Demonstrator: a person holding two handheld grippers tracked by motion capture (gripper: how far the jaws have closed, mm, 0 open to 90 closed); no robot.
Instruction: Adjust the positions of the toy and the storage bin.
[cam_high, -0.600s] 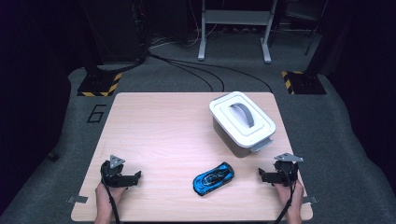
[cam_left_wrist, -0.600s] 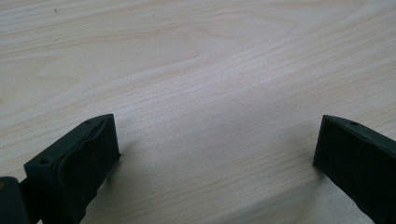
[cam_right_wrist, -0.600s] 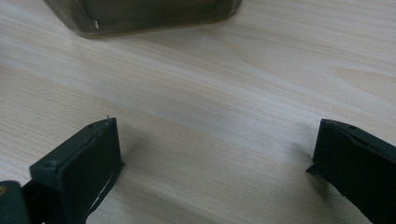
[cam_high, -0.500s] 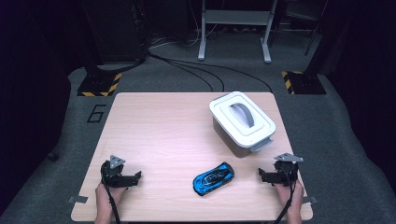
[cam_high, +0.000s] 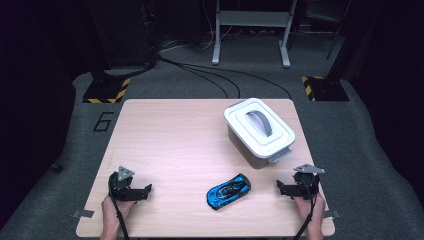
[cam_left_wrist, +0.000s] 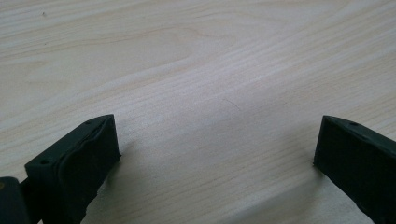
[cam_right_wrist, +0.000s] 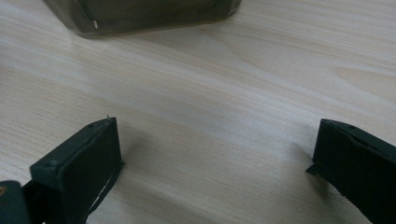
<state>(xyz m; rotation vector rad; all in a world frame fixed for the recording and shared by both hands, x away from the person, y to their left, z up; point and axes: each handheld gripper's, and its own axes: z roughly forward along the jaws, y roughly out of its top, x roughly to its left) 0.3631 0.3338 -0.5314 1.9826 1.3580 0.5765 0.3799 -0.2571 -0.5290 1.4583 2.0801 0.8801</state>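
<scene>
Both tongs rest low at the near edge of the pale wooden table, one at each corner, and neither holds anything. The left gripper has its jaws spread wide over bare wood grain, as its own view confirms. The right gripper is likewise spread wide with nothing between the jaws.

The glossy blue and black toy car lies between the two tongs, much nearer the right gripper and well apart from the left one. It sits at a slant to the table edge. Beyond the right gripper, ahead and slightly inward, stands the white-lidded grey plastic box with a grey handle, its lid closed.

The likely first move is a reach for the car. The right gripper is the better choice; it should turn so its jaws straddle the car's narrow width rather than its length, come down low, and close gently on the body sides, since the smooth shell may slip. If the car is meant for the box, the lid will need lifting by its handle first, a job for the free tongs.

The right gripper view cuts the box off to a dark lower wall. Whether the lid is latched cannot be made out, and the box's contents are hidden.
</scene>
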